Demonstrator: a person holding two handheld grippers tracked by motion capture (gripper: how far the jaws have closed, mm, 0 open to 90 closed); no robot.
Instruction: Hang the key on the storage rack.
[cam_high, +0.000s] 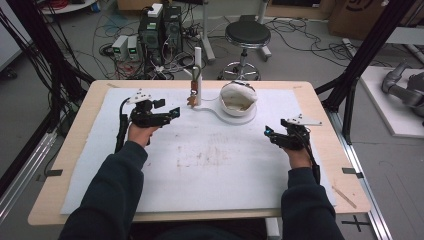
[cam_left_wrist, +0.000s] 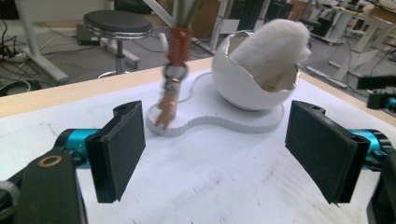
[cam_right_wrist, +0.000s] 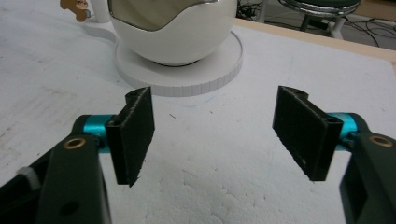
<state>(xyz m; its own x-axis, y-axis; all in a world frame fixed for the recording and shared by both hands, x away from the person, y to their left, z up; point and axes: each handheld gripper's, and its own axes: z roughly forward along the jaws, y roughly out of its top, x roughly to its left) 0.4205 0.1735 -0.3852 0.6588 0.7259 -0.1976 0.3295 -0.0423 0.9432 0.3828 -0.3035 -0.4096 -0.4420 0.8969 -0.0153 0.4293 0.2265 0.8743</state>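
1. Left gripper hovers over the white mat, left of centre; jaws wide apart, nothing between them. In the left gripper view they frame the stand and bowl ahead.
2. Right gripper sits near the mat's right edge; jaws also spread wide, empty. In the right gripper view it aims at the bowl's lower wall.
3. Bowl: white, egg-shaped, with a jagged cracked-shell rim and shiny metallic lining. It rests on the round end of a flat white base at the far middle of the mat. A white fluffy wad lies inside, poking over the rim.
4. On the base's smaller end stands a white post. Beside it hangs a brown spring-like piece with a small tan charm dangling low, near the base. The top attachment is blurred; probably a hook, cannot confirm.
5. Handling judgement, wad: looks soft, light and compressible, with no risk of slip. Best to pinch the raised part above the rim, where the jaws clear the shell edge.
6. Handling judgement, bowl: looks rigid, smooth and probably brittle at the jagged rim. The round wall gives flat jaws poor purchase, so avoid squeezing it; knocking it could shift the light base.
7. Charm hangs free and will swing if touched.
8. Left gripper is the nearer to the post; the right is nearer the bowl.
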